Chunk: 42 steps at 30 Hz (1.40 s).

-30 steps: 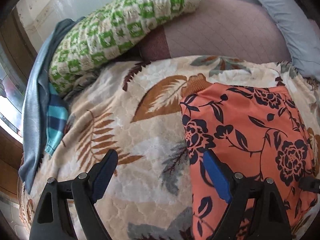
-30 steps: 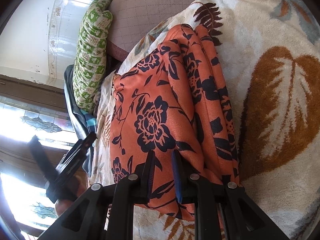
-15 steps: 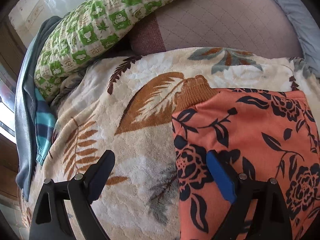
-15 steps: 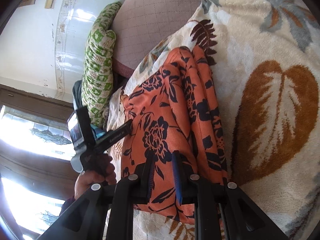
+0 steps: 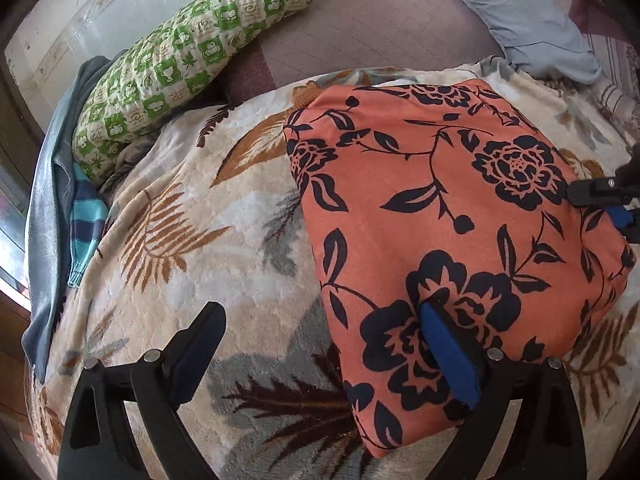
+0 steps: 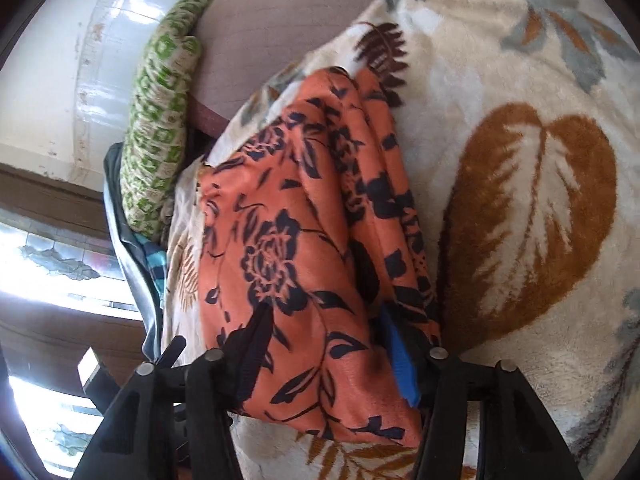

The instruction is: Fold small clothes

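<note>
Folded orange floral-print fabric garment [image 5: 448,216], seemingly light, soft and limp, is lying on a cream leaf-patterned fleece blanket [image 5: 208,216], the left gripper [image 5: 320,344] hanging spread beside it, the right gripper [image 6: 320,344] straddling its layered edge unclenched.

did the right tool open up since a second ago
Yes. The right tool, earlier pinched nearly shut on the orange floral garment, now has its fingers spread wide around the fabric's edge on the leaf blanket.

1 orange floral garment [image 5: 432,208], 1 leaf blanket [image 5: 208,240], 1 green pillow [image 5: 180,60], 2 grippers: left [image 5: 320,352], right [image 6: 324,356]
</note>
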Available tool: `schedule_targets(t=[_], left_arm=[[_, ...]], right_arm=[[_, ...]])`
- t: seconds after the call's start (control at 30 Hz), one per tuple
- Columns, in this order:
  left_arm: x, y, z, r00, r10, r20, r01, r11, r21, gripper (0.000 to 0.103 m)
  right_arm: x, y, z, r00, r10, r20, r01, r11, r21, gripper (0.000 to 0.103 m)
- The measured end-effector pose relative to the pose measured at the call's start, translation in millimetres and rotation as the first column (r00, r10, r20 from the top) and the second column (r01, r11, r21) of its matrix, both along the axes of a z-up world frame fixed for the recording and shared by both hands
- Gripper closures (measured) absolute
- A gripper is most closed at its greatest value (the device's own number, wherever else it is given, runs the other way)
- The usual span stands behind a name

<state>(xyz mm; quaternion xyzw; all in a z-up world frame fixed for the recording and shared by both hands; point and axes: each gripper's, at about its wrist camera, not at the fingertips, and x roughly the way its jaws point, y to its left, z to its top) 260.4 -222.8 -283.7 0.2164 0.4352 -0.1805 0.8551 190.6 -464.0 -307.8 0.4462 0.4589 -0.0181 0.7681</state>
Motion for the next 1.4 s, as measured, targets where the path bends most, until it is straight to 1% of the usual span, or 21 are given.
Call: schedule_targets(t=[0.03,0.07,0.2,0.27,0.33,0.4,0.5,0.6,0.63,0.67,0.73,0.77,0.8,0.83,0.9,0.97,1.03,1.13,1.23,1.3,1.4], left_arm=[[5,-1,3,1.0,0.007,-0.025,-0.007,1.0,0.003,0.005],[7,-3,8,1.0,0.006,-0.031,-0.005,1.0,0.006,0.005],[9,-21,30,0.997,-0.049,0.064,0.048,0.999,0.014,0.005],[17,-34,34,0.995,-0.066,0.078,0.064,0.998,0.029,0.005],[32,-44,32,0.995,-0.047,0.087,0.042,0.997,0.058,0.005],[52,-47,22,0.998,0.0,0.067,-0.006,0.997,0.082,0.005],[72,-49,-5,0.999,0.013,-0.04,-0.009,0.996,0.089,0.003],[72,-43,6,0.999,0.017,-0.045,-0.014,0.998,0.059,0.002],[71,-37,11,0.999,0.01,-0.052,-0.009,0.999,0.037,0.002],[68,-29,16,0.999,0.019,-0.05,-0.019,1.0,0.01,0.002],[65,-6,23,0.996,0.063,-0.058,-0.067,0.996,-0.055,0.002],[65,5,23,0.993,0.085,-0.084,-0.092,0.992,-0.083,0.002],[66,16,22,0.987,0.102,-0.125,-0.116,0.988,-0.107,0.002],[67,26,18,0.978,0.112,-0.175,-0.136,0.982,-0.133,0.002],[67,43,11,0.957,0.118,-0.265,-0.174,0.964,-0.201,0.002],[69,52,6,0.937,0.131,-0.325,-0.22,0.941,-0.256,0.002],[73,53,0,0.919,0.131,-0.371,-0.248,0.925,-0.289,0.002],[79,43,-11,0.893,0.082,-0.443,-0.25,0.908,-0.337,0.002],[84,33,-22,0.875,0.069,-0.479,-0.262,0.9,-0.349,0.002],[81,31,-22,0.882,0.076,-0.464,-0.266,0.894,-0.36,0.002],[73,18,-22,0.893,0.031,-0.449,-0.215,0.905,-0.366,0.002]], right_arm=[[-2,-4,0,1.0,-0.008,0.004,0.008,1.0,0.02,0.066],[-5,-7,0,1.0,-0.014,0.019,0.013,0.999,0.042,0.066],[-12,-22,0,0.996,-0.063,0.063,0.056,0.993,0.104,0.066],[-15,-28,4,0.992,-0.093,0.086,0.084,0.991,0.104,0.066],[-20,-35,8,0.986,-0.125,0.107,0.114,0.988,0.103,0.065],[-26,-43,11,0.979,-0.168,0.112,0.157,0.983,0.097,0.065],[-31,-55,7,0.975,-0.208,0.08,0.2,0.975,0.094,0.063],[-26,-53,-4,0.983,-0.181,0.041,0.174,0.975,0.137,0.062],[-24,-50,-4,0.985,-0.168,0.042,0.161,0.977,0.142,0.048],[-22,-47,-3,0.986,-0.159,0.052,0.151,0.979,0.138,0.042],[-21,-43,4,0.986,-0.149,0.08,0.138,0.983,0.121,0.039],[-21,-41,6,0.985,-0.145,0.09,0.134,0.984,0.118,0.038],[-20,-40,7,0.985,-0.143,0.094,0.132,0.985,0.113,0.033],[-20,-38,7,0.986,-0.142,0.088,0.132,0.985,0.106,0.032],[-18,-37,3,0.988,-0.139,0.069,0.131,0.986,0.106,0.032],[-15,-35,-3,0.989,-0.137,0.051,0.131,0.986,0.107,0.032],[-12,-32,-6,0.991,-0.129,0.041,0.125,0.988,0.095,0.032],[-7,-26,-13,0.993,-0.115,0.038,0.111,0.99,0.092,0.032],[-2,-23,-22,0.994,-0.108,0.031,0.103,0.987,0.124,0.032],[-1,-22,-21,0.994,-0.107,0.036,0.102,0.988,0.116,0.032],[1,-20,-19,0.994,-0.094,0.05,0.088,0.989,0.115,0.031]])
